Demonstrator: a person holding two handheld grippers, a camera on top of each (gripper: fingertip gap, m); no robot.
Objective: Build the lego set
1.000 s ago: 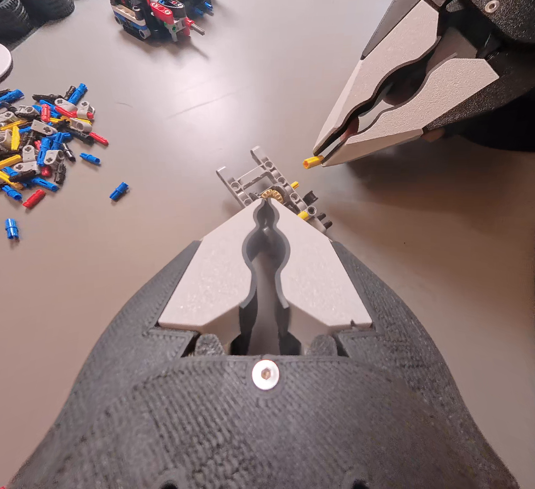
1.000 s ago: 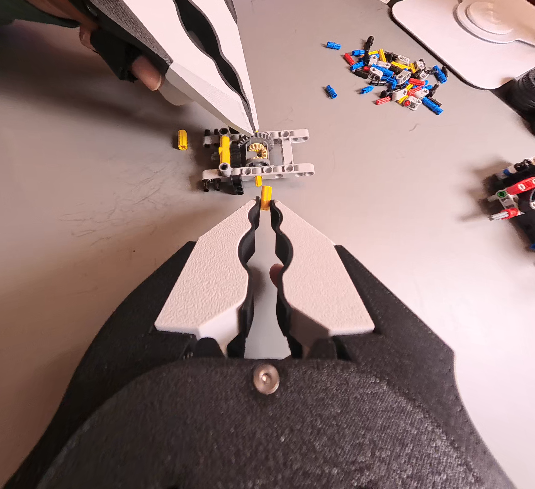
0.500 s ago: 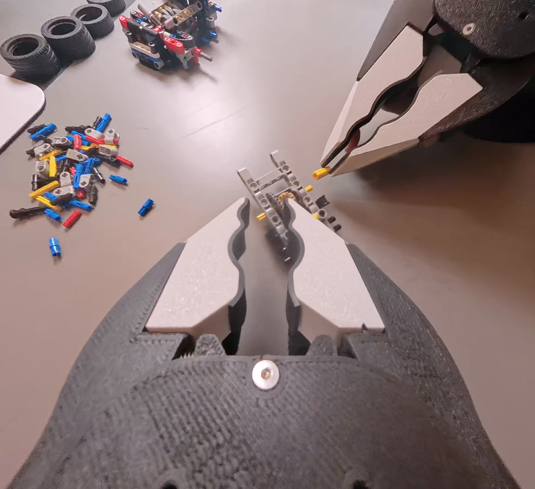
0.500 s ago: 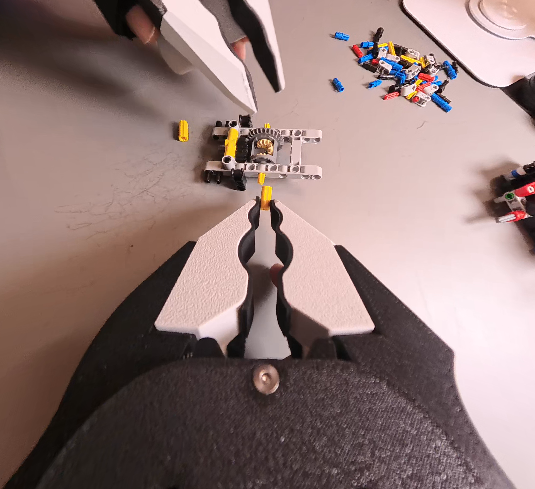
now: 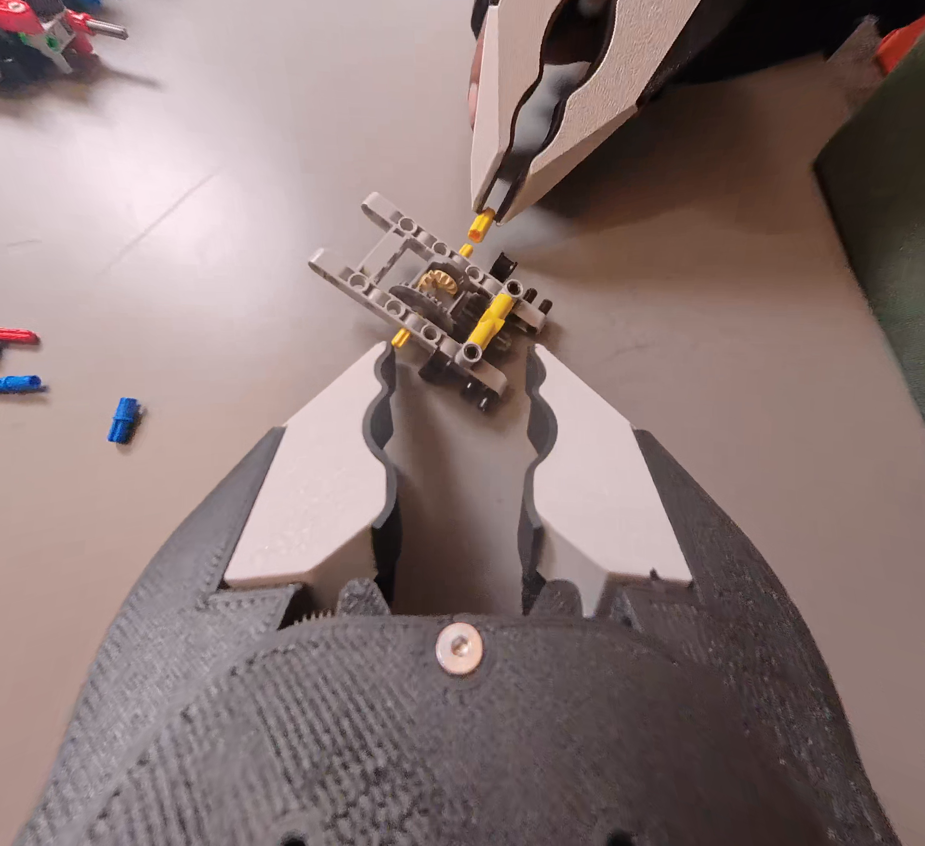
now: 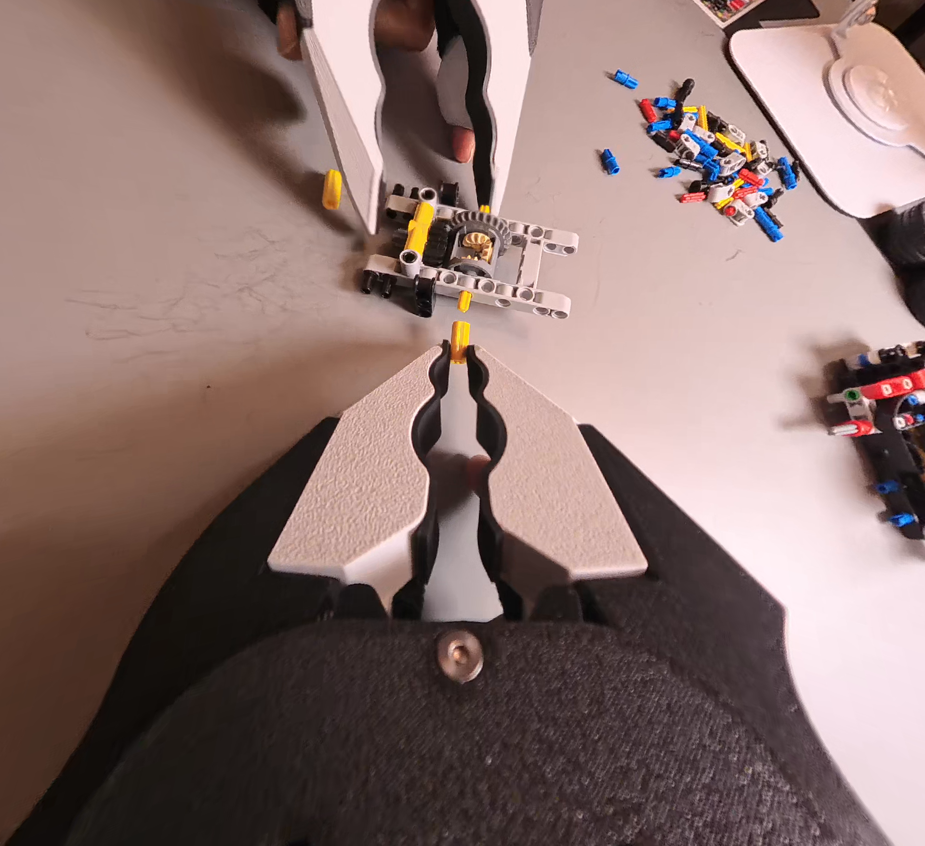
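The grey gear frame lies flat on the table, a short yellow axle stub projecting from its near beam. The right claw, closed on a yellow connector, holds it in line with the stub, just apart. Step in hand: fitting connector to axle. Next move calls for a straight push with the frame braced. The left claw, closed on the frame a second ago, now stands wide open astride its pinned end, gripping nothing.
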